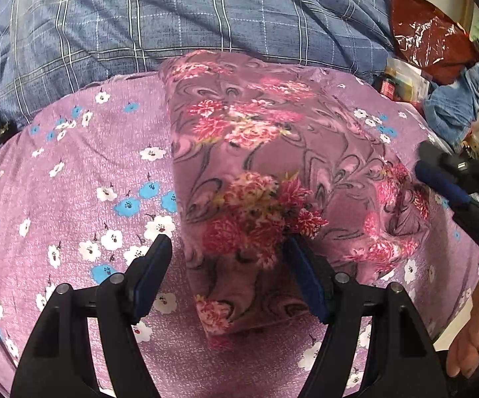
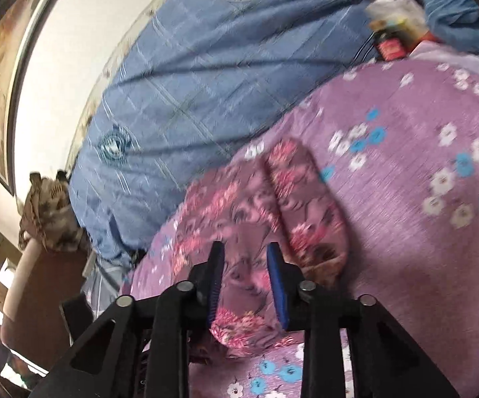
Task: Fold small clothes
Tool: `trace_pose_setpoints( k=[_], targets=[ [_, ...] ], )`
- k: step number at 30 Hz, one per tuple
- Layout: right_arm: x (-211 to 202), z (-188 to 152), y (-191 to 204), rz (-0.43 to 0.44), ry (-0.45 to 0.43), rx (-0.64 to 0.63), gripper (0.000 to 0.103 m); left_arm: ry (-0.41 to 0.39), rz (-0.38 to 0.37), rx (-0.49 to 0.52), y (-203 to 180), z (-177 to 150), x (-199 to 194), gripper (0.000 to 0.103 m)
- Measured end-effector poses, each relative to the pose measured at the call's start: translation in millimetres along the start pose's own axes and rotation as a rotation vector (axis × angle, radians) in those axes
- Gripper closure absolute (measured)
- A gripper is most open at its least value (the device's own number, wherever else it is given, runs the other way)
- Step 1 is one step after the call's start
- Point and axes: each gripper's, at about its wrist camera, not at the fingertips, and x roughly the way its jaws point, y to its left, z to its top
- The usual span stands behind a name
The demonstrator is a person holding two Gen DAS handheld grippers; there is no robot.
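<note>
A: Where does the floral garment [image 1: 266, 172] lie?

B: On the purple flowered bedsheet [image 1: 83, 179], a mauve cloth printed with pink and red blossoms. In the left wrist view it runs from a wide far edge, near the blue plaid quilt [image 1: 173, 23], to a narrow near end between the two fingers. In the right wrist view, which is blurred, the same garment [image 2: 239, 205] shows a raised fold running lengthwise down its right side.

A: State of the left gripper [image 1: 228, 248]?

B: Jaws spread wide, grasping nothing. Its left finger stands over bare sheet; its right fingertip [image 1: 294, 245] meets the garment's surface among the red blossoms.

A: And the right gripper [image 2: 244, 252]?

B: Jaws parted, with the garment's near portion lying between the blue pads [image 2: 277, 285]. Whether the pads press the cloth cannot be told. From the left wrist view, this gripper [image 1: 438, 179] enters at the right edge, a blue pad just at the garment's right border.

A: Surroundings?

B: The quilt fills the far side of the bed. At far right sit a red plastic bag [image 1: 428, 33] and a blue denim item [image 1: 455, 99]. A bare hand [image 1: 471, 328] shows at the near right edge.
</note>
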Motion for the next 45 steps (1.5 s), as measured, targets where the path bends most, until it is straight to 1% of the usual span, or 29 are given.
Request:
trace_pose_setpoints(
  k=[2, 3, 4, 5, 6, 11, 12, 14, 17, 22, 26, 29, 31, 33, 34, 35, 36, 37, 38, 39, 41, 42, 45],
  targets=[
    [14.6, -4.3, -2.9, -0.032, 0.057, 0.017, 0.082, -0.005, 0.010, 0.013, -1.8, -0.3, 0.2, 0.031],
    [22.6, -7.1, -7.6, -0.051, 0.093, 0.033, 0.084, -0.007, 0.014, 0.021, -3.0, -0.4, 0.4, 0.031],
    [30.1, -9.3, -11.9, -0.071, 0.121, 0.047, 0.088, -0.009, 0.018, 0.030, -4.1, -0.6, 0.9, 0.031],
    [34.6, -11.0, -17.2, -0.088, 0.141, 0.061, 0.098, -0.011, 0.023, 0.036, -4.9, -0.8, 1.7, 0.031],
    [34.3, -11.8, -20.0, -0.099, 0.143, 0.067, 0.103, -0.012, 0.025, 0.040, -5.5, -1.0, 2.2, 0.031],
    [31.4, -10.5, -19.7, -0.080, 0.147, 0.068, 0.103, -0.028, 0.033, 0.078, -7.7, -1.3, 3.4, 0.031],
    [29.8, -7.2, -18.3, -0.071, 0.139, 0.066, 0.098, -0.029, 0.030, 0.084, -7.7, -0.8, 3.4, 0.031],
    [27.1, 1.2, -11.6, -0.064, 0.108, 0.040, 0.095, -0.032, 0.024, 0.092, -6.7, 1.0, 2.8, 0.031],
    [32.0, 19.9, -0.7, -0.033, 0.073, 0.002, 0.095, -0.041, 0.016, 0.101, -5.2, 6.0, 0.8, 0.031],
    [57.3, 48.2, 9.5, 0.005, 0.089, -0.011, 0.094, -0.067, 0.012, 0.120, 0.4, 22.5, -2.8, 0.030],
    [77.2, 65.7, 16.8, 0.014, 0.098, -0.029, 0.093, -0.072, -0.019, 0.113, 11.2, 47.9, 3.5, 0.021],
    [96.3, 78.0, 20.9, 0.045, 0.112, -0.023, 0.092, -0.077, -0.021, 0.105, 17.2, 64.7, 9.0, 0.021],
    [109.6, 83.2, 23.6, 0.036, 0.124, -0.029, 0.089, -0.052, -0.075, 0.086, 22.3, 76.7, 12.8, 0.021],
    [124.6, 86.0, 22.3, 0.014, 0.148, -0.025, 0.086, -0.032, -0.105, 0.059, 28.1, 83.5, 15.8, 0.021],
    [133.7, 86.2, 19.0, -0.019, 0.161, -0.024, 0.085, -0.026, -0.109, 0.041, 31.8, 87.3, 18.5, 0.021],
    [142.2, 85.7, 15.2, -0.048, 0.179, -0.024, 0.084, -0.023, -0.099, 0.033, 33.7, 90.4, 21.0, 0.021],
    [152.0, 83.6, 8.6, -0.073, 0.207, -0.014, 0.086, -0.021, -0.079, 0.028, 35.7, 93.5, 25.3, 0.021],
    [157.7, 82.8, 1.9, -0.075, 0.217, 0.008, 0.086, -0.019, -0.066, 0.025, 37.1, 96.7, 31.8, 0.021],
    [158.1, 83.4, -2.4, -0.061, 0.208, 0.030, 0.087, -0.011, -0.056, 0.024, 37.7, 98.5, 39.2, 0.021],
    [157.0, 84.4, -3.5, -0.053, 0.211, 0.040, 0.087, 0.021, -0.032, 0.027, 37.9, 99.6, 52.7, 0.021],
    [151.4, 87.3, -1.9, -0.037, 0.199, 0.048, 0.085, 0.059, -0.028, 0.018, 37.7, 97.1, 67.2, 0.020],
    [146.9, 89.2, 1.0, -0.023, 0.177, 0.042, 0.082, 0.060, -0.031, 0.012, 37.8, 95.0, 68.4, 0.020],
    [141.7, 92.8, 7.6, 0.023, 0.153, 0.039, 0.082, 0.039, -0.027, 0.015, 36.8, 94.8, 61.2, 0.021]
  ],
)
